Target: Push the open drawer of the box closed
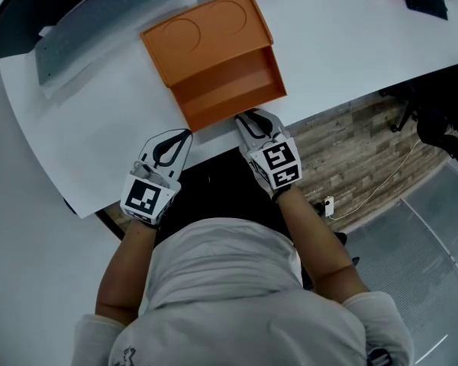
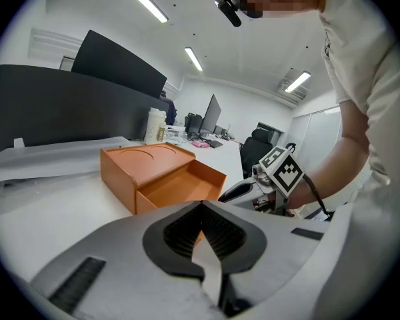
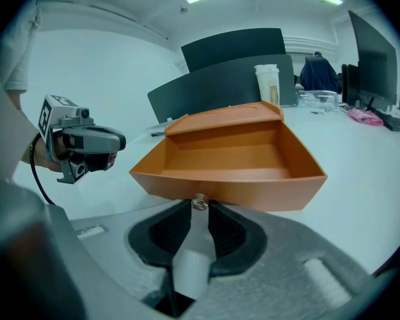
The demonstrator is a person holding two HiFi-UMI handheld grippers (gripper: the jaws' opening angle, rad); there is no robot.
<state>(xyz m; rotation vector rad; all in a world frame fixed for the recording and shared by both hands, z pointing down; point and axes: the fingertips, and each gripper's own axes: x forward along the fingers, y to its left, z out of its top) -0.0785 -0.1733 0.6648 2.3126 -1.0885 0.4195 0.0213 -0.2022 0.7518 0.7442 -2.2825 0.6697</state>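
On the white table [image 1: 84, 120], the left gripper [image 1: 185, 136] hovers with jaws pressed together, empty, at 7 o'clock from the orange box [image 1: 202, 29]. The box's drawer [image 1: 229, 90] stands pulled out toward 6 o'clock. The right gripper [image 1: 241, 117], jaws closed, meets the drawer front, tips at the small knob [image 3: 200, 202], perhaps touching

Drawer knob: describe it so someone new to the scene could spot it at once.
An orange box sits on the white table, its drawer pulled out toward the person. Centred on the drawer's front is a small shiny knob, at the tips of the right gripper, the only part of the box not orange.
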